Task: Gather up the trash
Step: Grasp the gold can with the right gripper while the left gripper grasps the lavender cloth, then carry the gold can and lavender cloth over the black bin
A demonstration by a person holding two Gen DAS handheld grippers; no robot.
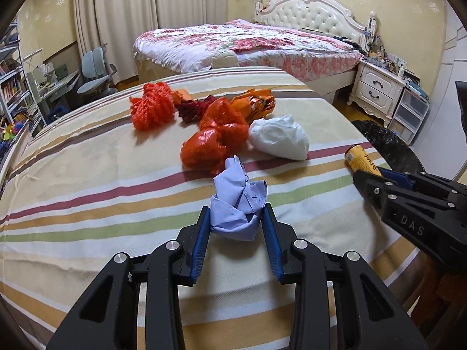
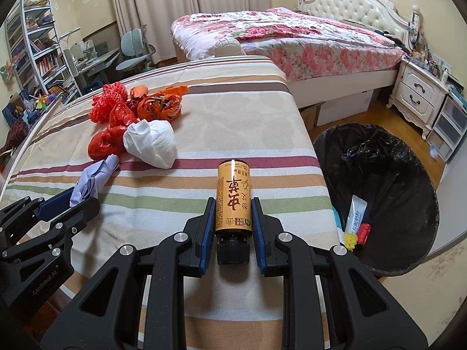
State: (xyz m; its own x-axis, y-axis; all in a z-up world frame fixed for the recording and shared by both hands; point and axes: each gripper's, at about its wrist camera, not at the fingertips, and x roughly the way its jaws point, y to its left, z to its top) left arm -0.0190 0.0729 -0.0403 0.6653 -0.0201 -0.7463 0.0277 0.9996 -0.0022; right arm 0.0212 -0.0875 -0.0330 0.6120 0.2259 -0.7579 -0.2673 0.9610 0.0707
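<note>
My left gripper (image 1: 235, 214) is shut on a crumpled pale-blue paper (image 1: 238, 202), which also shows in the right wrist view (image 2: 92, 179), over the striped tablecloth (image 1: 102, 180). My right gripper (image 2: 233, 207) is shut on a yellow bottle (image 2: 233, 198) with a black cap, lying along the fingers; the bottle shows at the right of the left wrist view (image 1: 360, 160). Behind lie a red plastic bag (image 1: 217, 138), a white crumpled tissue (image 1: 280, 137), a red net (image 1: 151, 106) and an orange wrapper (image 1: 255, 103).
A black-lined trash bin (image 2: 379, 180) stands on the floor to the right of the table and holds several items. A bed (image 2: 292, 38), a white nightstand (image 2: 420, 93) and a desk with chair (image 2: 131, 49) lie beyond.
</note>
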